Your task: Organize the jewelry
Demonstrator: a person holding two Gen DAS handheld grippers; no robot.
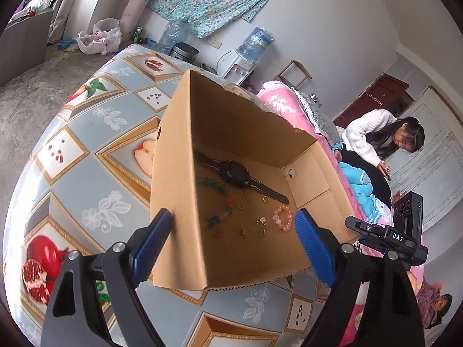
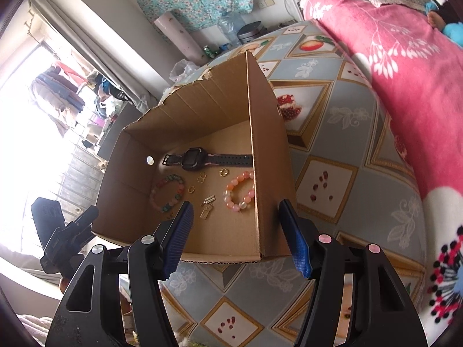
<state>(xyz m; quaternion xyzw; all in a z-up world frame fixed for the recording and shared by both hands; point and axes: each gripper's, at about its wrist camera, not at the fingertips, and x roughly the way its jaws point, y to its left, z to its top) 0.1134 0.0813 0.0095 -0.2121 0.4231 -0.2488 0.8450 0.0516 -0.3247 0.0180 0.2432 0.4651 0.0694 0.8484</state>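
Blue-padded left claw (image 1: 233,228) and right claw (image 2: 234,219), both gaping wide and holding nothing, straddle opposite walls of the cardboard box (image 1: 179,173) on the desk (image 1: 86,133). Watch (image 2: 192,159), pink bracelet (image 2: 240,192), green bracelet (image 2: 167,192) and gold charms (image 2: 207,206) lie on its floor; I judge it best to grip each wall squarely and steady the box before sorting

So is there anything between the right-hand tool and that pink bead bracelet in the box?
Yes. The cardboard box's side wall rises between the right gripper's open fingers, in front of the pink bead bracelet; one finger is inside the box, one outside.
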